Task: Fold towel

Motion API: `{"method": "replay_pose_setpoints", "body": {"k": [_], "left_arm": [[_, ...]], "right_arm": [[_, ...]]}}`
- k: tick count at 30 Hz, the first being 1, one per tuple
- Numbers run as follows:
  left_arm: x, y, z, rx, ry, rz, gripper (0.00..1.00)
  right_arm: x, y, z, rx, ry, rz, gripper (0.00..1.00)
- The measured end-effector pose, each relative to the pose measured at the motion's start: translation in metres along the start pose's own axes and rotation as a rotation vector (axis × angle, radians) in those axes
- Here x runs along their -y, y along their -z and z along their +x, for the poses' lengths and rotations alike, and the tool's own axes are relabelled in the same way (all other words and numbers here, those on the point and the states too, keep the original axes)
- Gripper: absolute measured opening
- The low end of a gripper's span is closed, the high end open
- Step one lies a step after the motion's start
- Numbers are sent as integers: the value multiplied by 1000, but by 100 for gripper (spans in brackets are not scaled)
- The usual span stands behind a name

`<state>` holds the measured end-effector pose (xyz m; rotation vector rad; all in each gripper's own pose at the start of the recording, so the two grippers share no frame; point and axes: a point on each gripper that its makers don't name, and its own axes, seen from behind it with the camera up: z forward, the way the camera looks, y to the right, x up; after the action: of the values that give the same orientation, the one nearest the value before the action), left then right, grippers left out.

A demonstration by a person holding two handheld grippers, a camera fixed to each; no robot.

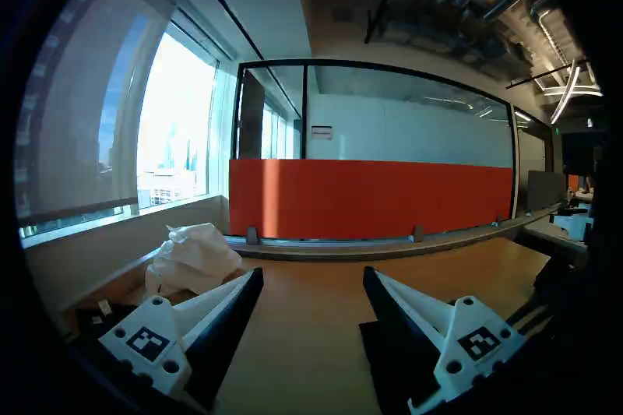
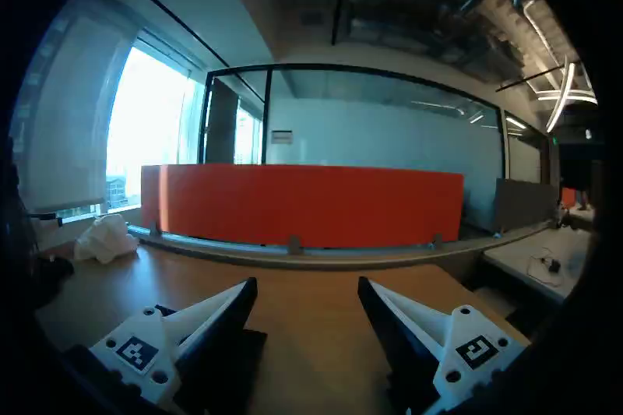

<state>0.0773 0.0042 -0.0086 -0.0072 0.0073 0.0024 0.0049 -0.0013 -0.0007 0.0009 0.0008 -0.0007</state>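
Observation:
A crumpled white towel lies in a heap on the wooden desk, at the far left by the window. My left gripper is open just right of it, and its left finger tip reaches close to the heap. Nothing sits between its fingers. In the right gripper view the same white towel lies far off to the left on the desk. My right gripper stands open over bare wood, holding nothing.
An orange divider panel runs along the desk's far edge on a grey rail. A window wall stands to the left. A dark flat object lies under my right gripper's left finger. A neighbouring white desk with a cable is at right.

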Motion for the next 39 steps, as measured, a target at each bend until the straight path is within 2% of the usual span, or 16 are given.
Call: {"method": "replay_pose_setpoints", "body": {"k": [6, 12, 15, 29, 39], "left_arm": [[7, 7, 41, -1, 11, 22, 95], [11, 15, 60, 15, 27, 25, 95], [10, 18, 64, 31, 26, 19, 95], [-9, 17, 68, 96, 22, -56, 95], [-25, 15, 58, 170, -51, -138, 95]], "right_arm": [[9, 5, 45, -8, 4, 8, 100], [18, 9, 70, -7, 6, 24, 100], [21, 11, 75, -4, 18, 34, 100], [32, 14, 86, 15, 82, 89, 100], [46, 17, 69, 90, 141, 185, 100]]}}
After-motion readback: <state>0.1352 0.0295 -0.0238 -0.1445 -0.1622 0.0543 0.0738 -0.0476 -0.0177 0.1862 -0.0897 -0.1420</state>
